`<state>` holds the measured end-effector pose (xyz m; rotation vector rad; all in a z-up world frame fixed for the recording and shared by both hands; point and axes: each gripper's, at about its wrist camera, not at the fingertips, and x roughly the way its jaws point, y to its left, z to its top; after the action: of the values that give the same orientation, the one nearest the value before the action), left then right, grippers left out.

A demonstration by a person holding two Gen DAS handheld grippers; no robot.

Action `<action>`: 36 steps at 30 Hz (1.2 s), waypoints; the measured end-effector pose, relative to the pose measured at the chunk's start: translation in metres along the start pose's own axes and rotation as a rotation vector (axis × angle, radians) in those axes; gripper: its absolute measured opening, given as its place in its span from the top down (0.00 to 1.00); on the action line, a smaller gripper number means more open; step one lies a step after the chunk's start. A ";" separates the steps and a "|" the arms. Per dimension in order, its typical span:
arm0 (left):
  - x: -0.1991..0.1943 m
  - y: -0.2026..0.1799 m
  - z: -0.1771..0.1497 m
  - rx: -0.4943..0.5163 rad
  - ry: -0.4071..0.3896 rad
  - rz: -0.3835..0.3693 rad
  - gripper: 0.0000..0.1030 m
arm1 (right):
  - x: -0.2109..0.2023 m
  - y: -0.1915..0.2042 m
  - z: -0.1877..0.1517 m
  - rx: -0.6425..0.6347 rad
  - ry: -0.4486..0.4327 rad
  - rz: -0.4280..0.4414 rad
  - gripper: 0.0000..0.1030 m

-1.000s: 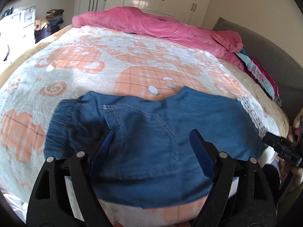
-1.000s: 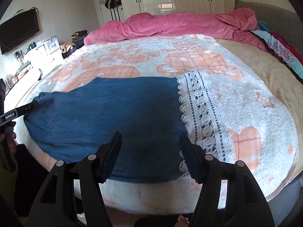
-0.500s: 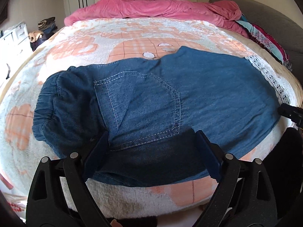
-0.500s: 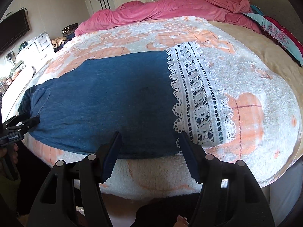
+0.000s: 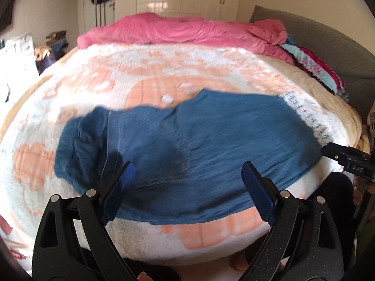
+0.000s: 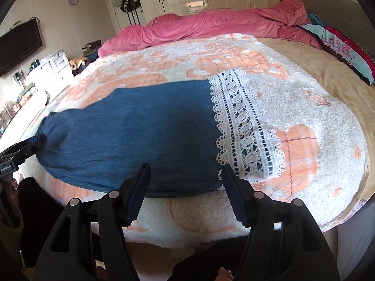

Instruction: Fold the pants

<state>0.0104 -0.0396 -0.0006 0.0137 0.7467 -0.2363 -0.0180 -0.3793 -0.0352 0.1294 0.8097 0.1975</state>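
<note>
While the denim pants (image 5: 187,145) lie flat across the near edge of the fleece blanket (image 6: 293,107) (lace hem (image 6: 243,131) rightward), the left gripper (image 5: 187,175) and right gripper (image 6: 185,180) gape wide, holding nothing.

Pants (image 6: 131,140) are showing solid denim blue, with a white lace band (image 6: 243,126) in openwork loops at the hem. Blanket (image 6: 304,107) is showing white fleece with peach-orange checked shapes. Duvet (image 6: 211,27) is reading plain pink. Hand-held gripper frames are showing black, with dark blue pads (image 5: 256,188).
</note>
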 end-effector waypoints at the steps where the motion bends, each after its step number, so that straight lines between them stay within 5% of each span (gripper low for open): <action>1: -0.004 -0.005 0.003 0.009 -0.011 -0.006 0.15 | -0.004 -0.001 0.000 0.001 -0.009 0.002 0.40; 19: 0.009 -0.086 0.032 0.152 -0.008 -0.099 0.09 | -0.033 -0.050 -0.008 0.163 -0.068 -0.023 0.40; 36: 0.120 -0.166 0.099 0.265 0.138 -0.215 0.09 | -0.008 -0.065 -0.013 0.294 -0.034 -0.009 0.40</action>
<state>0.1260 -0.2354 0.0030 0.2035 0.8502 -0.5426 -0.0244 -0.4436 -0.0504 0.4048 0.8022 0.0664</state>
